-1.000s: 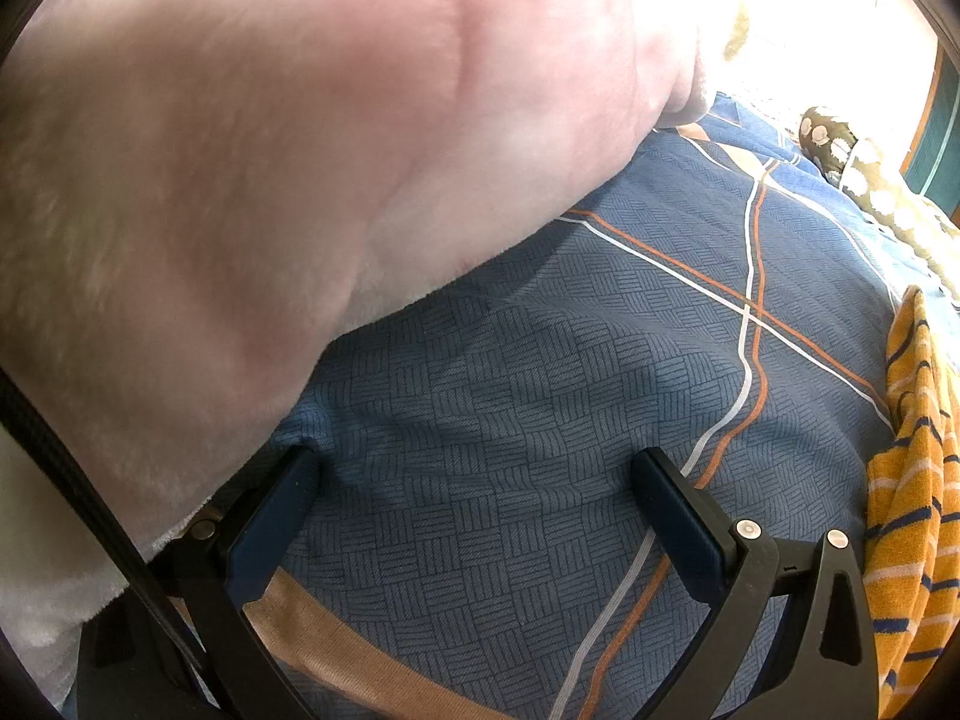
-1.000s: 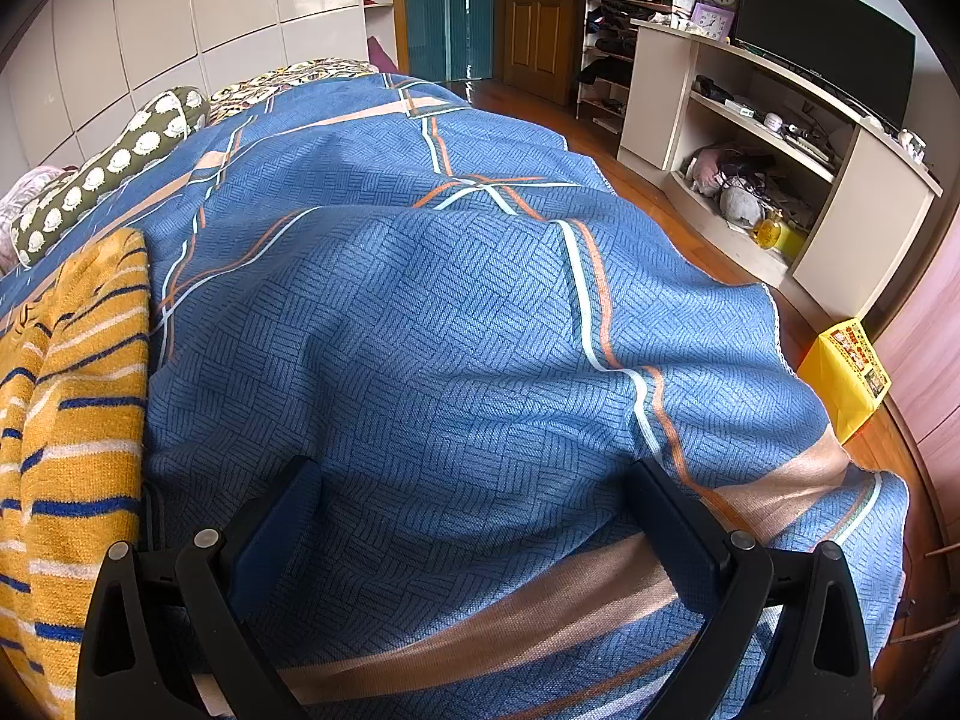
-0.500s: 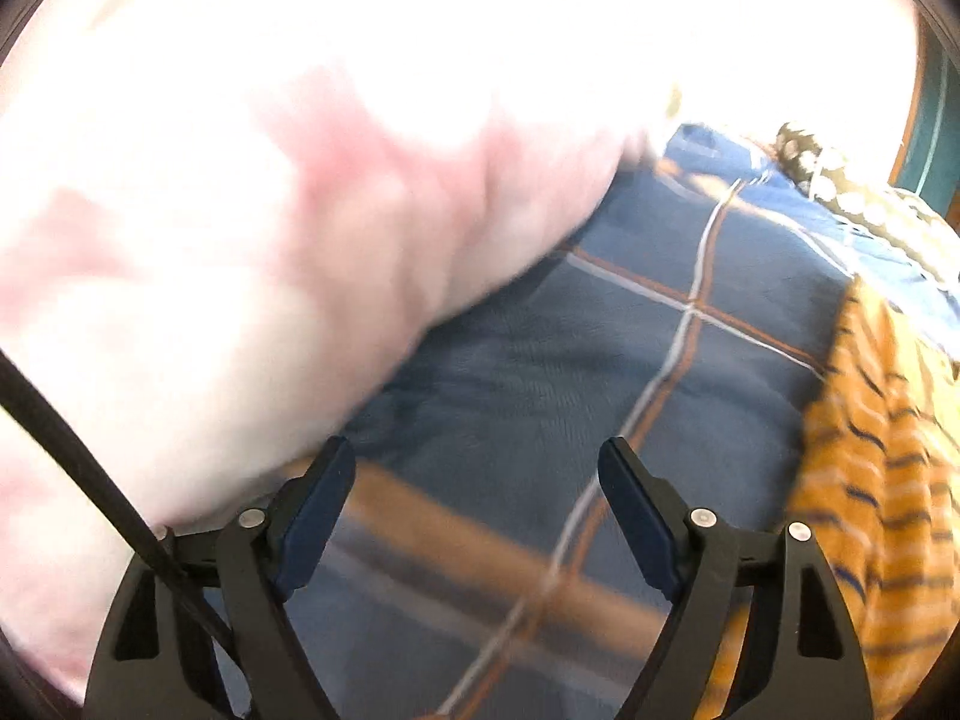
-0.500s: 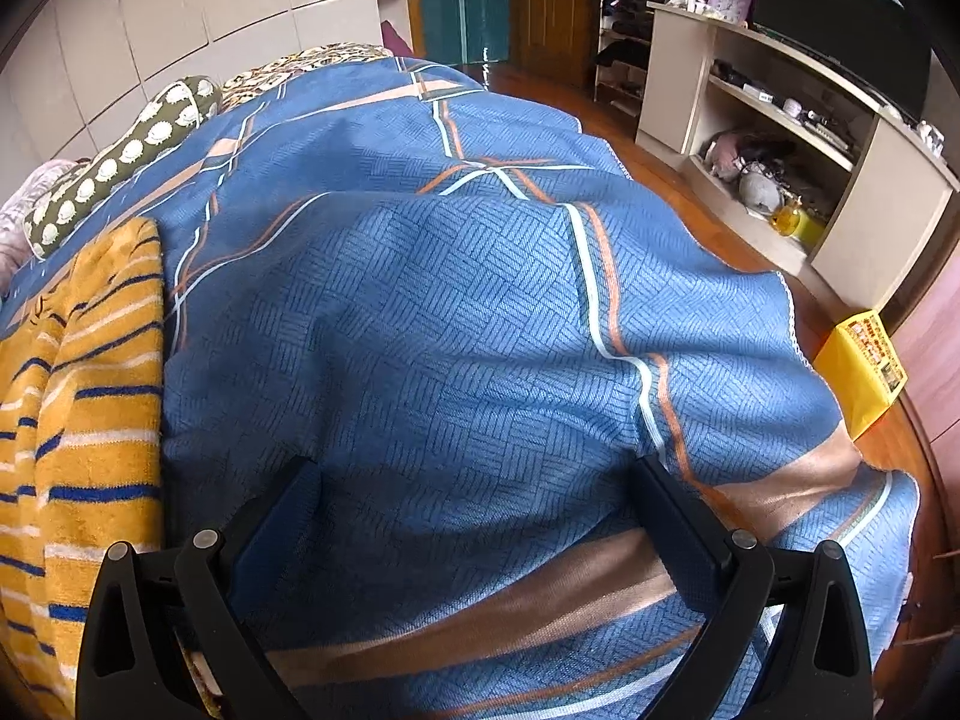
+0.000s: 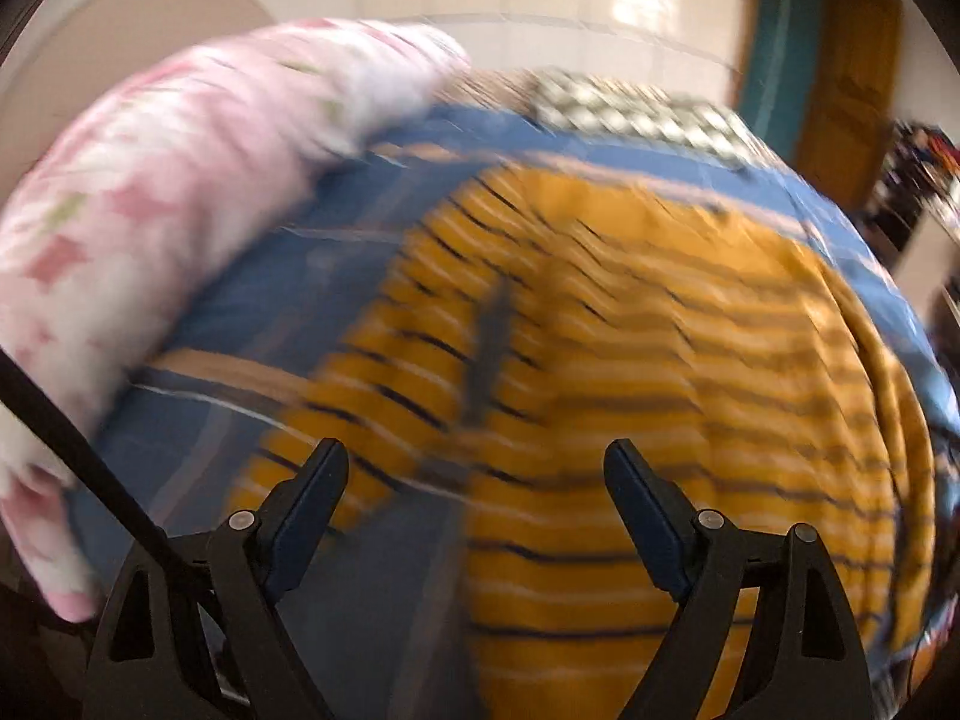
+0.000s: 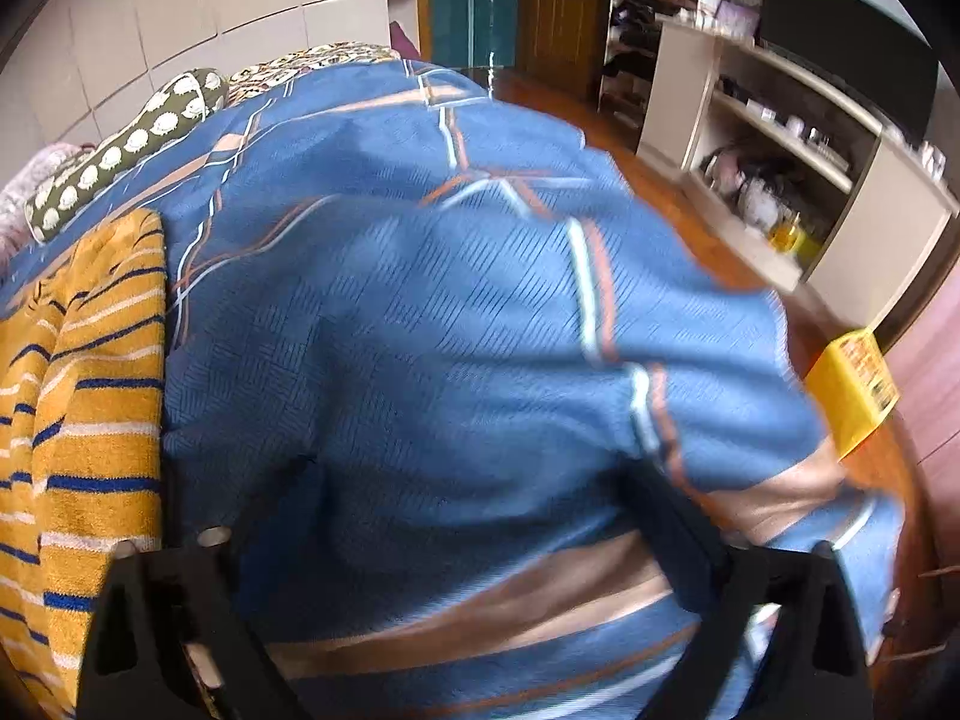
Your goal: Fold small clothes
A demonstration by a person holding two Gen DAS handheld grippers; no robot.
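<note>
- A bed is covered by a blue bedspread (image 6: 456, 324) with orange, white and tan stripes; white glossy wall panels (image 6: 240, 6) are seen toward 11 o'clock in the right wrist view, and a cream shelf unit (image 6: 780, 138) with a dark television (image 6: 852, 54) toward 2 o'clock.
- A wooden door (image 6: 558, 6) is seen at 12 o'clock and a yellow box (image 6: 852, 396) on the wooden floor at 3 o'clock.
- A pink floral quilt (image 5: 138, 198) is bunched at 10 o'clock in the blurred left wrist view; a green patterned pillow (image 6: 126, 150) lies at the bed's far end.
- The yellow striped garment (image 5: 630, 372) is spread on the bedspread ahead of the left gripper (image 5: 474, 480), its long axis running from 6 toward 12 o'clock; which end is the neck cannot be told.
- The left gripper is held wide apart, nothing between its fingers.
- The right gripper (image 6: 462, 498) is spread wide over bare bedspread, the garment at its 9 o'clock; the bed edge falls away toward 4 o'clock.
</note>
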